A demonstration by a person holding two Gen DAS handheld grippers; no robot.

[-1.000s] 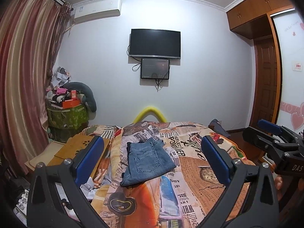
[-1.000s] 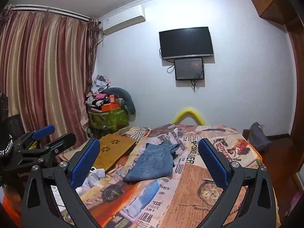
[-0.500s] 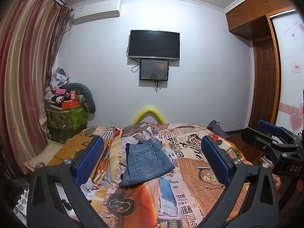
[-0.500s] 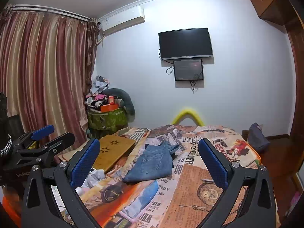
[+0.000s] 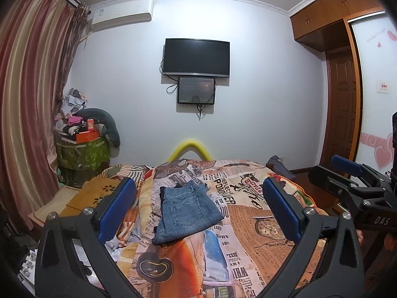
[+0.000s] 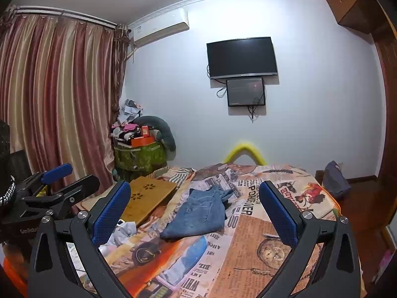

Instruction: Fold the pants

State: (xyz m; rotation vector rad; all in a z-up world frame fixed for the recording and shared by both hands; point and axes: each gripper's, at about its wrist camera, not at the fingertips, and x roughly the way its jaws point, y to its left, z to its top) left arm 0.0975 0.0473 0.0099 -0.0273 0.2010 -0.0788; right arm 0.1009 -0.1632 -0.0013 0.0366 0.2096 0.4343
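Folded jeans (image 5: pixel 187 212) on bed (image 5: pixel 258 226)

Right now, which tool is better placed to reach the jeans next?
Left, marginally. The jeans sit nearly centred between the left tool pads; the right tool sees them off toward its left pad. Both are open and well back.

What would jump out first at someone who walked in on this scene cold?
Probably the folded blue jeans, lying alone in the middle of a bed covered in a loud newspaper-print quilt. Next, the left gripper and right gripper, each wide open in front of its camera, touching nothing. Beyond, a dark TV hangs on the pale wall.
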